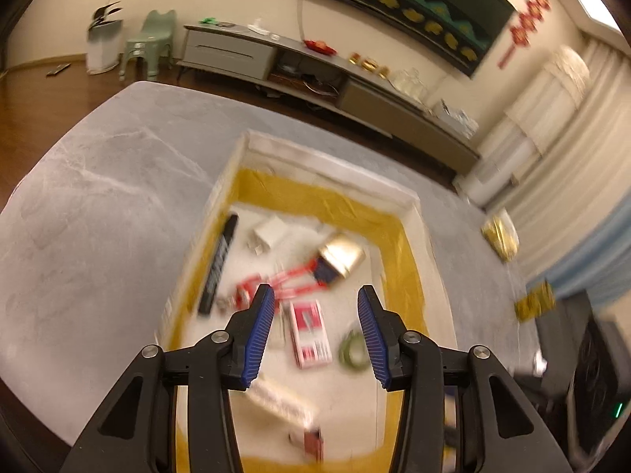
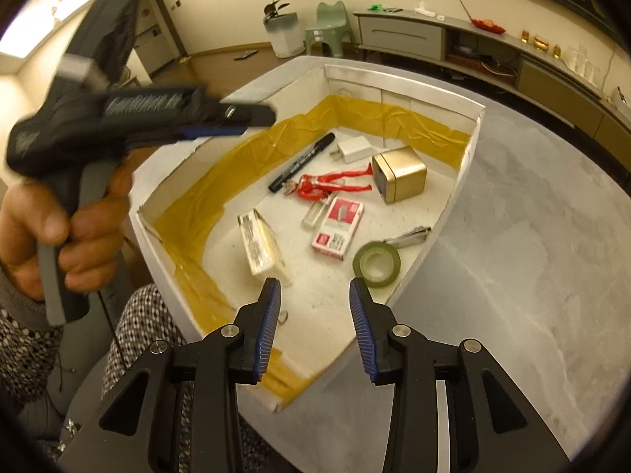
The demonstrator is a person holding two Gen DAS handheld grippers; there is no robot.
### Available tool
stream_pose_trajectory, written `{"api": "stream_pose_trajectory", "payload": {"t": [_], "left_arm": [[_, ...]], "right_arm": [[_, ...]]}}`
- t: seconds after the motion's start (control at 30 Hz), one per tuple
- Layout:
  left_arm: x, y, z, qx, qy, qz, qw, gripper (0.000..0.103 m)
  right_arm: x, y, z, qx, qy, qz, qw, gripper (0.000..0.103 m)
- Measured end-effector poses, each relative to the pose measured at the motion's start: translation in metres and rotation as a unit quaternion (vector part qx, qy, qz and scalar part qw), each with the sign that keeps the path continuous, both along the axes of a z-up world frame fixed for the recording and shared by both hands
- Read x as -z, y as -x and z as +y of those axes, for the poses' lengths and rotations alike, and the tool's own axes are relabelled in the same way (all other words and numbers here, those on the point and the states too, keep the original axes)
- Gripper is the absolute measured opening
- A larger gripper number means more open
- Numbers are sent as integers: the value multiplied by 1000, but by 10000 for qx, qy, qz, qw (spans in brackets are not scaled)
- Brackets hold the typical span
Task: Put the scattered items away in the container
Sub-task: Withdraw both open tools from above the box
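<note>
- The container (image 2: 465, 165) looked like matt white board, with glossy, wrinkled yellow tape along its inner walls.
- The gold tin (image 2: 400, 173) was brushed metal (softly shiny).
- The nail clipper (image 2: 410, 234) was bright polished metal.
- The table (image 2: 532, 236) had a smooth, grey, marble-like finish.
- Both gripper fingers (image 2: 270, 327) wore ribbed blue pads on matt black plastic.

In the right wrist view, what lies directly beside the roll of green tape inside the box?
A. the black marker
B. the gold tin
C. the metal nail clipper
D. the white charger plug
C: the metal nail clipper touches the upper right edge of the green tape roll, near the box's right wall; the other items lie farther back.
</note>
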State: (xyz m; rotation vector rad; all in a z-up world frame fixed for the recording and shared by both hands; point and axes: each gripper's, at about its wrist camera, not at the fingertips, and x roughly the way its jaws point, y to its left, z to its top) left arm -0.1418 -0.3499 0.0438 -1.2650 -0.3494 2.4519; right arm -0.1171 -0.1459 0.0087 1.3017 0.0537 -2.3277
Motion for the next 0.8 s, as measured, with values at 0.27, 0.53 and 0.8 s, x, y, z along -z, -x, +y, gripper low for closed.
{"api": "stream_pose_trajectory", "payload": {"t": [0.27,0.53,0.8], "left_arm": [[-1,-51,18,432,482,189,9977,50],[-6,-74,15,375,646,340,9966,53],[-2,-82,14,350,661,297,9968,53]], "right_arm": [[-9,-6,-7,23,-305,-153,9994,39],[-12,-13,-18,1,-253,-277,9993,39],[-18,-21,-29,-46,-378,-225,9990,39]]}}
